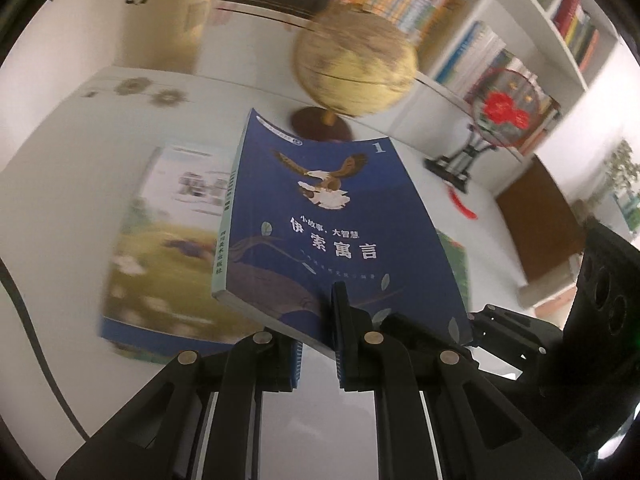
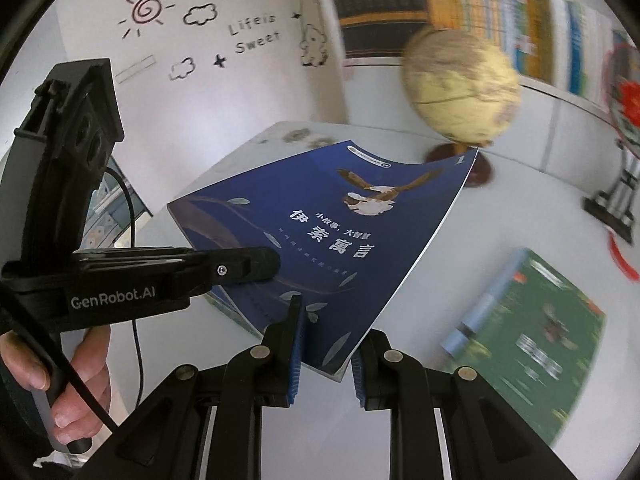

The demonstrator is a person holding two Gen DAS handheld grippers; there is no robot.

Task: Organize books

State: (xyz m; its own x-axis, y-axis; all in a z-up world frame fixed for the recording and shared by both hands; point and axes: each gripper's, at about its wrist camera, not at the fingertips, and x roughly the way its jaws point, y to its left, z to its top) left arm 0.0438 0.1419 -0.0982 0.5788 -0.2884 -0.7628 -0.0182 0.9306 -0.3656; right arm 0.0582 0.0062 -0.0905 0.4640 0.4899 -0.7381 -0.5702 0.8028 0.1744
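Left wrist view: your dark blue book (image 1: 332, 224), its cover showing an eagle, white Chinese title lettering and a "1", hangs lifted above the white table (image 1: 60, 208), with the lower edge pinched in your left gripper (image 1: 318, 332). From the right wrist, your right gripper (image 2: 324, 344) clamps the same book's near corner, the cover bowing between both grips. Your left hand (image 2: 76, 384) wraps the left tool's handle. A green book (image 2: 532, 332) lies right of your right gripper; a globe (image 1: 356, 60) stands beyond.
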